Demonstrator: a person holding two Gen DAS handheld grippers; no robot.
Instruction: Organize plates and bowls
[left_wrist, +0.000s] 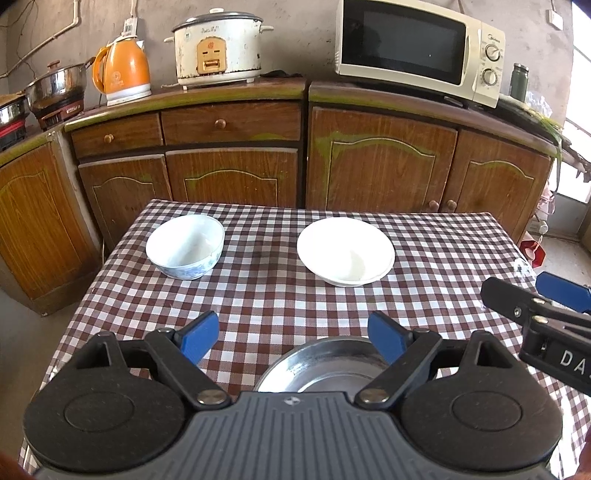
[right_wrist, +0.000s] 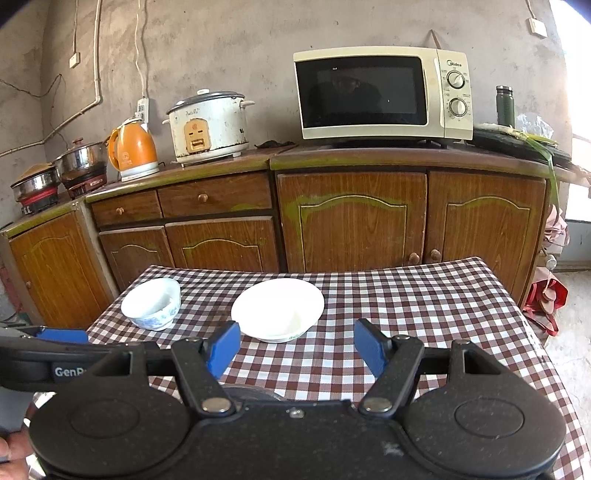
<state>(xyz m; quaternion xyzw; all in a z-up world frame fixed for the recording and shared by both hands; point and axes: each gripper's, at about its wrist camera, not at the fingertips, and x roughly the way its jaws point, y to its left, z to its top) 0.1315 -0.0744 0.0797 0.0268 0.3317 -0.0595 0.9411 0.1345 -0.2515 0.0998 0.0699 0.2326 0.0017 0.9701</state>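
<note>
Left claw (left_wrist: 291, 334) over near end of bench (left_wrist: 258, 291). Metal bowl (left_wrist: 325, 369) directly beneath it. Patterned bowl (left_wrist: 185, 246) ahead-left, shallow bowl (left_wrist: 345, 251) ahead-right, well apart. Right claw (right_wrist: 295, 347) alongside, to right. Cabinets (left_wrist: 369, 166) beyond bench.

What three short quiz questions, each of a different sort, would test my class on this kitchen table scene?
1. How many dishes stand on the checked table?
2. True or false: the left gripper grips the steel bowl.
3. Which dish sits further left: A, the patterned bowl, or B, the white dish?

Key: 1. Three. 2. False; its jaws stand open, empty. 3. A.
</note>
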